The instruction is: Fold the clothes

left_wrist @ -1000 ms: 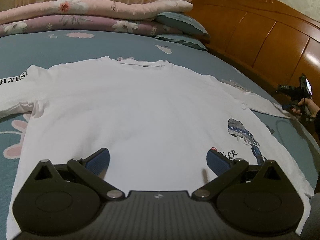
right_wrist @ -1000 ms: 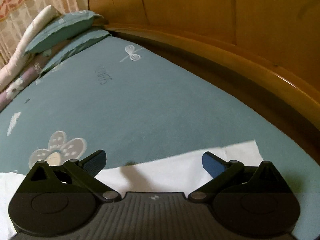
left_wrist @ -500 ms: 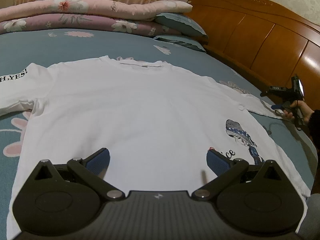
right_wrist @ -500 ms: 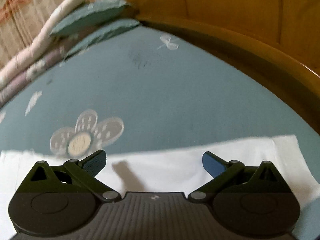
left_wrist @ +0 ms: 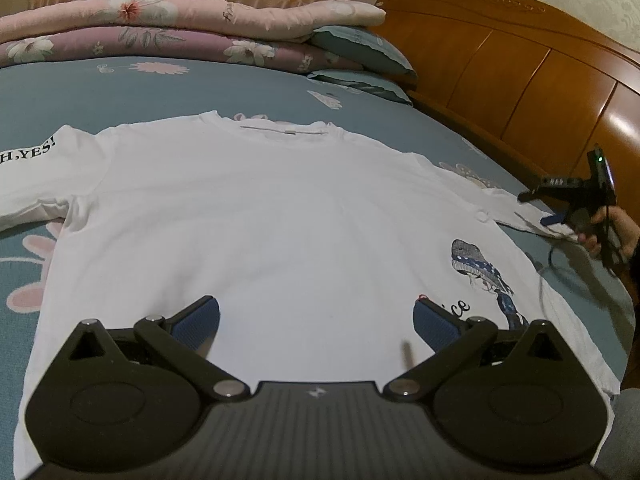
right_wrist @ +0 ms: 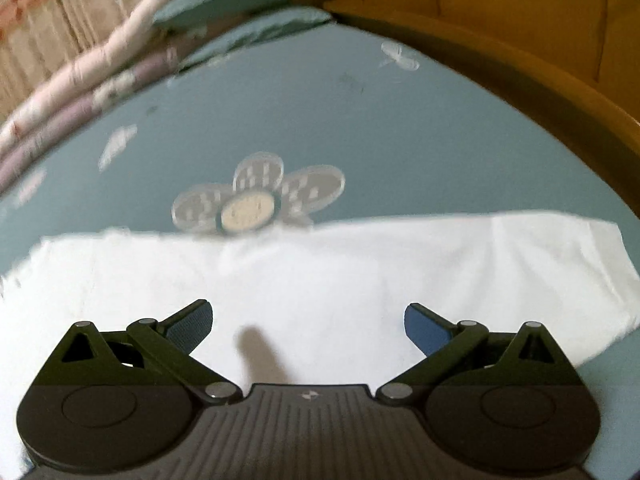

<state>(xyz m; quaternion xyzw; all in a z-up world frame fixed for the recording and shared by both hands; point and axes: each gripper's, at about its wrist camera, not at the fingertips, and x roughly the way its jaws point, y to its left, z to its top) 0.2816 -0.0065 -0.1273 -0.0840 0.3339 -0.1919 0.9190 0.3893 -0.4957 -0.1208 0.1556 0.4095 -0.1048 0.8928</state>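
A white T-shirt (left_wrist: 256,216) lies spread flat on the teal bedsheet (left_wrist: 120,92), collar at the far side, a small cartoon print near its right hem. My left gripper (left_wrist: 316,320) stands open low over the shirt's near hem, nothing between its fingers. In the right wrist view, the shirt's right sleeve (right_wrist: 360,264) stretches across the sheet, and my right gripper (right_wrist: 308,324) is open just above it. The right gripper (left_wrist: 560,216) also shows in the left wrist view, held in a hand at the sleeve's end.
Folded floral quilts (left_wrist: 160,28) and teal pillows (left_wrist: 360,52) are stacked at the far end of the bed. A wooden headboard (left_wrist: 520,68) runs along the right side. A cable (left_wrist: 576,268) trails from the right gripper over the sheet.
The right gripper has moved in over the sleeve, which now fills more of its view. The left gripper has barely shifted. Both stayed open.
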